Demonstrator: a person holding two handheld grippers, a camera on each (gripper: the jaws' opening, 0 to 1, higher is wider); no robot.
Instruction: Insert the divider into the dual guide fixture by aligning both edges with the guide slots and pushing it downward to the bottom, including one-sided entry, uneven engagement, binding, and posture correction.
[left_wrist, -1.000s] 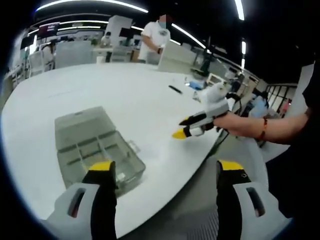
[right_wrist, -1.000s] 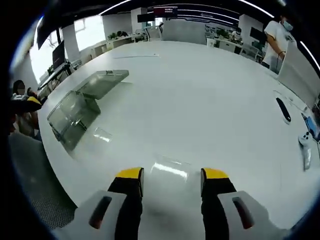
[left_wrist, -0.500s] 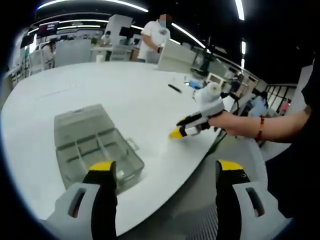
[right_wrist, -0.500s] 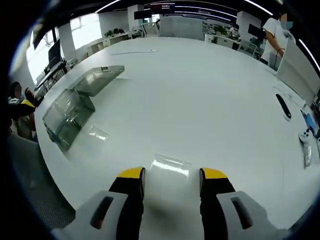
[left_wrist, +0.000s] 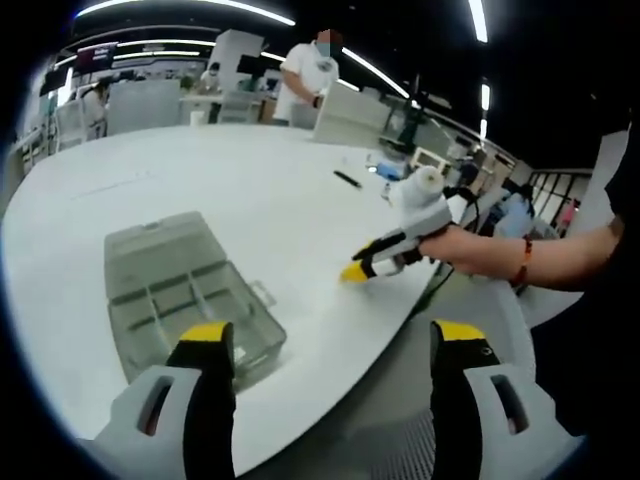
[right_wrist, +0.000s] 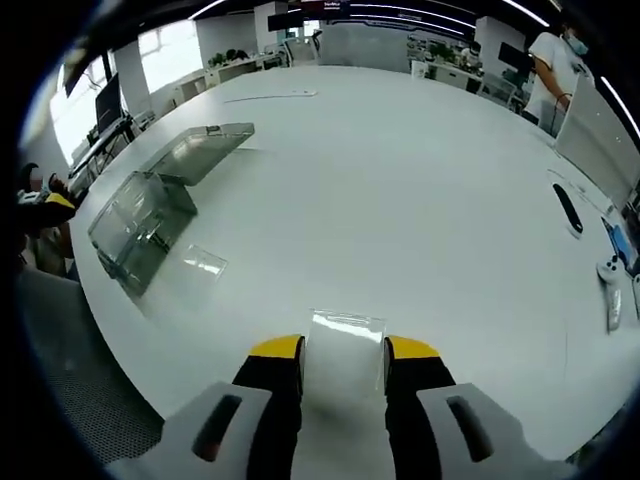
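Note:
In the right gripper view, a clear flat divider (right_wrist: 345, 340) lies on the white table (right_wrist: 400, 180) near its front edge. My right gripper (right_wrist: 343, 350) has its yellow-tipped jaws against both sides of it, shut on it. A second small clear piece (right_wrist: 205, 262) lies further left. The clear compartment box (right_wrist: 140, 225), the guide fixture, stands at the left with its lid (right_wrist: 200, 150) folded open. In the left gripper view, my left gripper (left_wrist: 332, 335) hangs open over the table edge, its left jaw just before the box (left_wrist: 185, 295). The right gripper (left_wrist: 385, 255) is low on the table at the right.
A black stick-shaped object (right_wrist: 567, 212) and a white controller (right_wrist: 610, 290) lie at the table's far right. A person in white (left_wrist: 310, 75) stands beyond the far side. The rounded table edge (left_wrist: 340, 375) runs close below both grippers.
The right gripper's jaws have come together around the clear divider, which lay ahead of them before. The left gripper has stayed open and nearly still.

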